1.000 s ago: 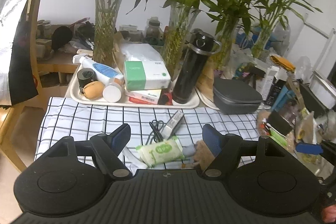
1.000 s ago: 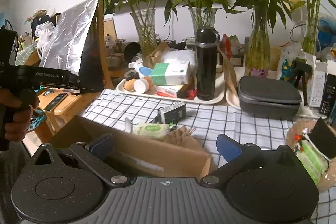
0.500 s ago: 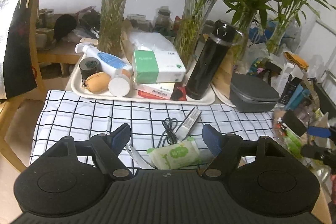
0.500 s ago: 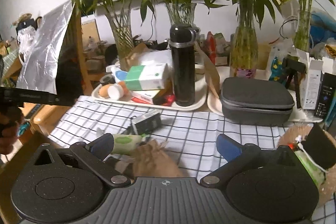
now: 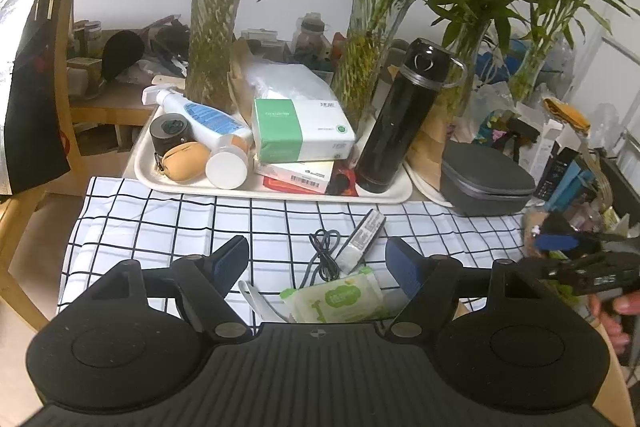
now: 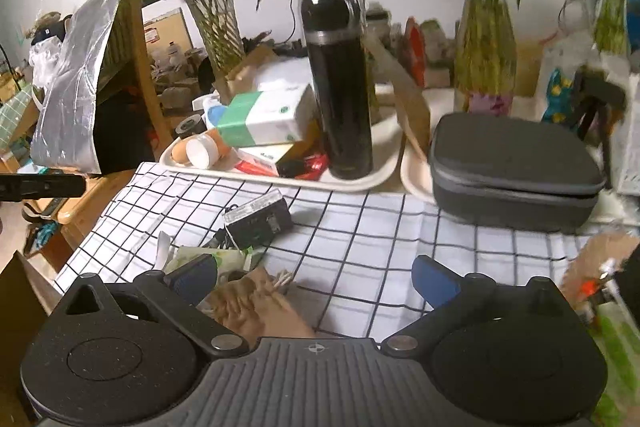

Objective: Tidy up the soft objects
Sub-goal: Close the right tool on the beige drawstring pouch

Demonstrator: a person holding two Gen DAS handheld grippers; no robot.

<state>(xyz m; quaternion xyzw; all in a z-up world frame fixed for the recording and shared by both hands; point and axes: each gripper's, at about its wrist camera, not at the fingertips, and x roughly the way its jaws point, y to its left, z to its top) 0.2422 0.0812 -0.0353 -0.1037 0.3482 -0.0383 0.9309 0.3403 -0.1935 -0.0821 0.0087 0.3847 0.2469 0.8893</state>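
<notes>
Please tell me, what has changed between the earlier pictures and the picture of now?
The right gripper has moved forward and down over the checked cloth: the cardboard box that filled its earlier view is gone, and the brown pouch now lies just before its open jaws. The left gripper came a little closer to the wipes pack. Nothing was taken or let go. Tray, flask and grey case stayed.

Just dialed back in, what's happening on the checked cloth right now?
A person holds a gripper in each hand over the checked cloth. The left gripper is open, with the green wipes pack lying between its fingers, not gripped. The right gripper is open too, over a brown drawstring pouch beside that pack. Neither soft item is picked up yet.
</notes>
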